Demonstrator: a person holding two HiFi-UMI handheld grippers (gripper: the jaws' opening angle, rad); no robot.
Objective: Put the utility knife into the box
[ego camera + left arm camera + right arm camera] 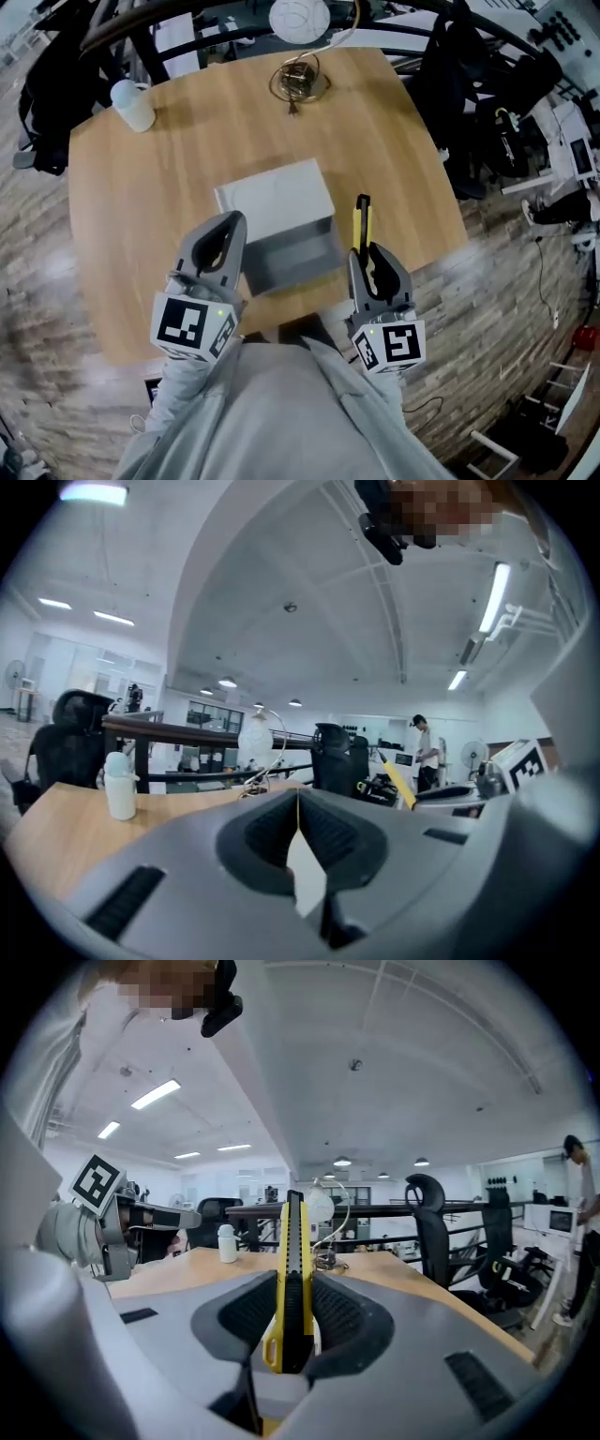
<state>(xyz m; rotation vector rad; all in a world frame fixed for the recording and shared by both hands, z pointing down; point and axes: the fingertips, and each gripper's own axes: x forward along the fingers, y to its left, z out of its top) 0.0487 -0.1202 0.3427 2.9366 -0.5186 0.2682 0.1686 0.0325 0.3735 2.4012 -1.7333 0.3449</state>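
Observation:
A yellow and black utility knife (362,221) (289,1269) stands upright in my right gripper (373,260) (289,1307), whose jaws are shut on its handle. In the head view it is held just right of the grey box (281,220), which lies open on the round wooden table (169,178) with its white lid laid back. My left gripper (223,242) (298,832) hovers at the box's left front corner with its jaws shut and nothing between them. From the left gripper view the knife (397,780) shows as a slanted yellow strip at the right.
A white bottle (133,103) (119,785) (225,1242) stands at the table's far left. A coiled wire object (298,81) lies at the far middle beneath a white globe (298,19). Black office chairs (487,112) ring the table. A person (427,750) stands far off.

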